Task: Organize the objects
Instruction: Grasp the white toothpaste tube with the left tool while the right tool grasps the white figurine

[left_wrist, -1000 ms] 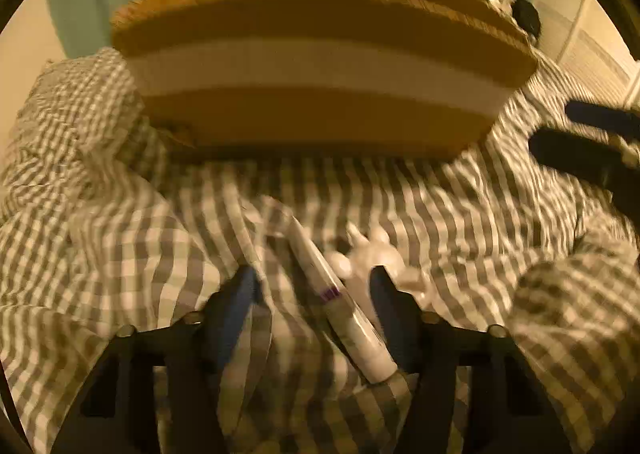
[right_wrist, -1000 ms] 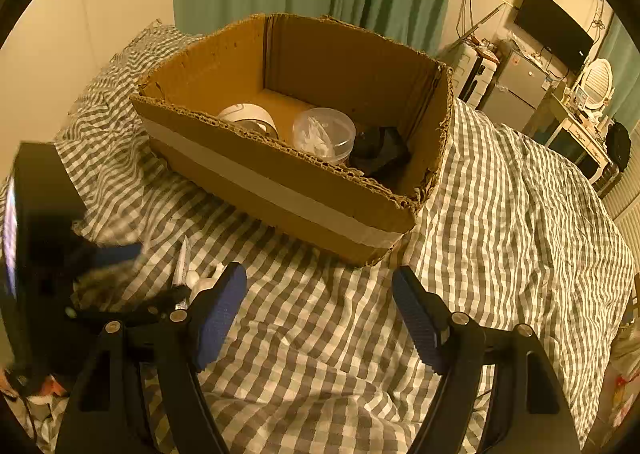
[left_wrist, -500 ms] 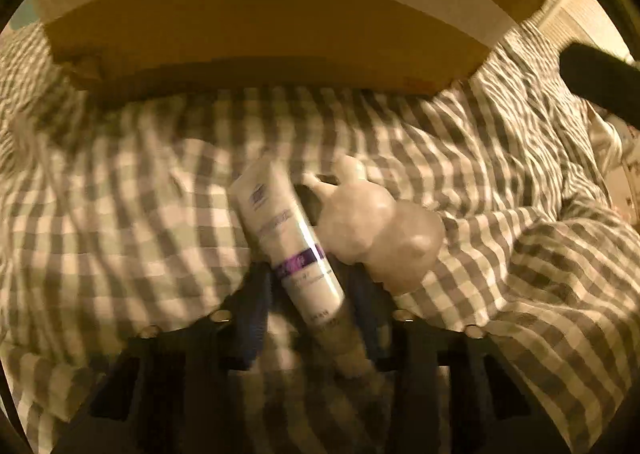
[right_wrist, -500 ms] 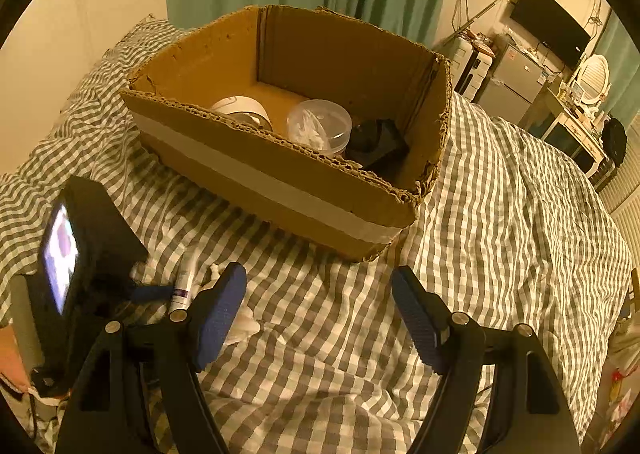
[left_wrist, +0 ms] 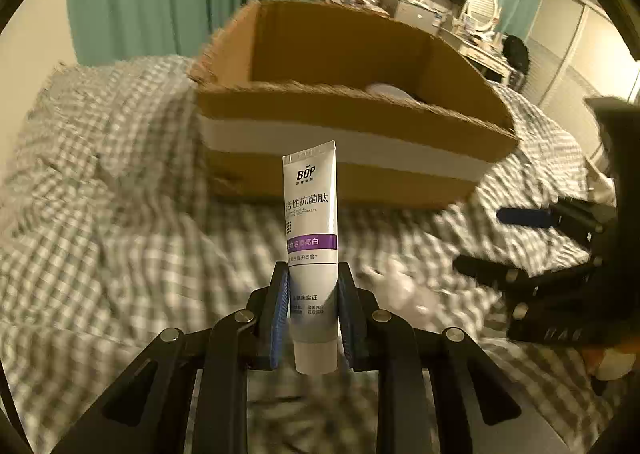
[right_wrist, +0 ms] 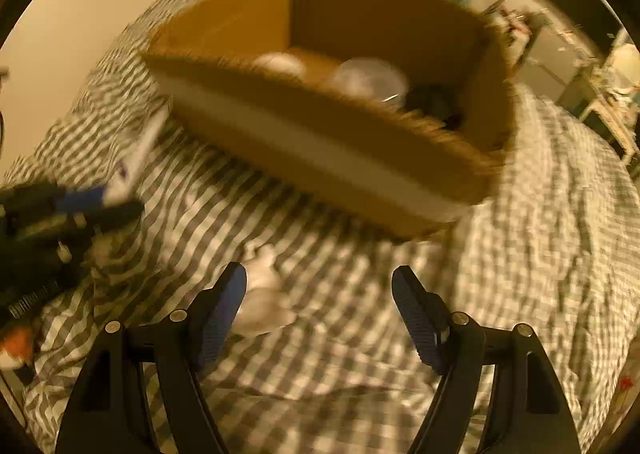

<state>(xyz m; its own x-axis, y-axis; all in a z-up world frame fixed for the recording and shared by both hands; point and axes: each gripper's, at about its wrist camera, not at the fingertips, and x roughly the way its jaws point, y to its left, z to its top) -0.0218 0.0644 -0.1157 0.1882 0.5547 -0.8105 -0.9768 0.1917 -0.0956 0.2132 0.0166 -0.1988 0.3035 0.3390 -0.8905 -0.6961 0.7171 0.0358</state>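
Lifted off the bed since half a second ago, the white toothpaste tube with a purple band now stands upright, crimped end up and cap end down, clamped between the blue pads of the left gripper. It hangs in the air in front of the open brown cardboard box with a white tape stripe, which earlier filled the top of the left wrist view from close up and now sits farther off.

On the far left of the right wrist view, the left gripper and its tube appear as a blur over the grey-and-white checked bedcover. Right of that, a small white bunny-shaped figure lies on the cover, just beside the left finger of the right gripper, whose jaws stand wide apart with nothing between them. Beyond it the box holds a white round object, a clear plastic cup and a dark object, all smeared by motion. In the left wrist view the right gripper shows at the right edge.
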